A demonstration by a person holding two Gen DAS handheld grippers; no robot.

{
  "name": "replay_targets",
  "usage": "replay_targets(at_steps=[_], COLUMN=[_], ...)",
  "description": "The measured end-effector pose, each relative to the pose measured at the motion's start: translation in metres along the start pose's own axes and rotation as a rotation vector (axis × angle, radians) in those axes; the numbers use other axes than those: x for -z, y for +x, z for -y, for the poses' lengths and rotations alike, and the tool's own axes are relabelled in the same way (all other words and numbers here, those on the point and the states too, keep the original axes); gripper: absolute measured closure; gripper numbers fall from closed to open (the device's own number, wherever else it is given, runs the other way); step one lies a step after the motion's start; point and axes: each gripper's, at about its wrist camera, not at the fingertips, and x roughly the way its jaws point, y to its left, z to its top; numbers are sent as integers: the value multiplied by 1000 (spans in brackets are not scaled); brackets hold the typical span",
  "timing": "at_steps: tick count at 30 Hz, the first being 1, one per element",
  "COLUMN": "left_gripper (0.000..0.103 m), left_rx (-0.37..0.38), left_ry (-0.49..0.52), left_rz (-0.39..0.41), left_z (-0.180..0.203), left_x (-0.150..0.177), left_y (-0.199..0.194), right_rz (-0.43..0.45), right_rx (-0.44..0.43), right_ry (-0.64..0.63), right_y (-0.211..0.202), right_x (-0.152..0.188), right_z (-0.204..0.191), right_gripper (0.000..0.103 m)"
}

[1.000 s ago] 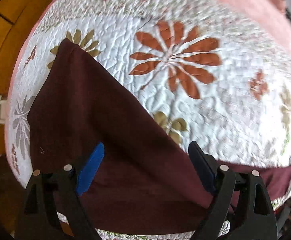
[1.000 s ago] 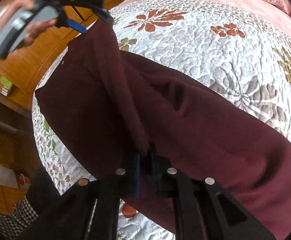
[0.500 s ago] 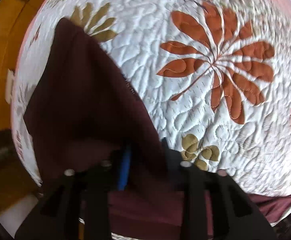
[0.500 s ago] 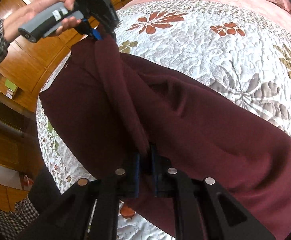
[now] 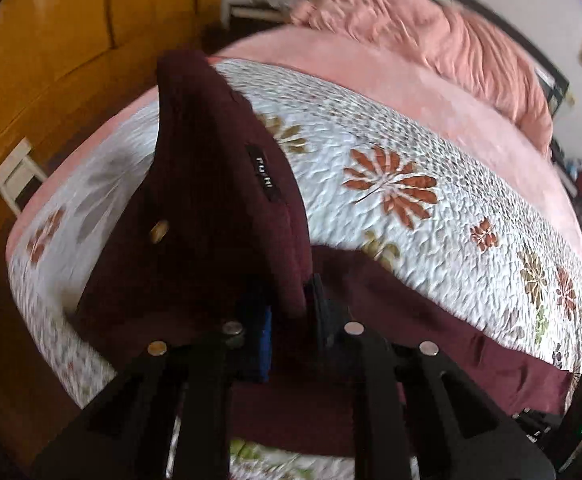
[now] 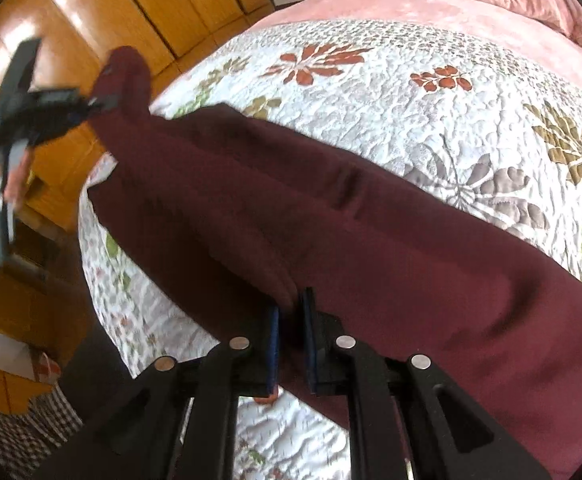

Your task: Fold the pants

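Observation:
Dark maroon pants [image 6: 331,220] lie across a white quilt with flower prints [image 6: 431,112] on a bed. My left gripper [image 5: 289,308] is shut on the waistband end of the pants [image 5: 219,200], which rises lifted in front of it; a black label [image 5: 262,172] and a button [image 5: 159,231] show. My right gripper [image 6: 291,312] is shut on a fold of the pants edge near the bed's front. The left gripper also shows in the right wrist view [image 6: 103,102], held up at the far left with the cloth hanging from it.
A pink sheet and bunched pink blanket [image 5: 431,40] lie at the head of the bed. Wooden wardrobe doors [image 6: 91,8] stand left of the bed. A small white stool [image 5: 15,176] stands by the bed's left edge.
My left gripper closed on the waistband end and lifted it up off the quilt. My right gripper stayed shut on the pants and the cloth between them pulled tauter.

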Motion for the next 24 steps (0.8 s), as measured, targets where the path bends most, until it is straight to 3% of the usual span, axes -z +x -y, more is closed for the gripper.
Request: replay_targets(at_steps=[2, 7, 9, 11, 12, 13, 14, 15, 18, 21, 24], left_gripper=[85, 76, 69, 50, 48, 49, 60, 77, 80, 80, 72], left_rx=[10, 69, 136, 157, 170, 177, 169, 149, 72, 30, 7], left_ry=[-56, -190, -248, -297, -333, -366, -395, -392, -305, -231, -186], left_rz=[-5, -109, -86, -56, -46, -50, -76, -89, -123, -103, -97], left_z=[-27, -63, -74, -82, -86, -88, -91, -93, -87, -78, -76], left_x=[34, 78, 83, 78, 74, 72, 68, 66, 66, 69, 71], left_y=[5, 52, 61, 61, 61, 64, 68, 70, 80, 72, 53], right_rz=[-26, -69, -64, -62, -60, -53, -42, -18, 40, 58, 102], right_rx=[22, 66, 56, 47, 36, 21, 4, -28, -71, -38, -38], right_ry=[-19, -40, -35, -21, -12, -1, 13, 45, 152, 255, 425], right_y=[6, 23, 21, 17, 14, 11, 6, -2, -22, -40, -68], right_x=[6, 21, 23, 24, 25, 26, 26, 27, 32, 40, 59], right_z=[-6, -15, -16, -15, -14, -14, -13, -9, 8, 34, 74], right_gripper=[91, 84, 80, 74, 70, 65, 63, 63, 62, 60, 57])
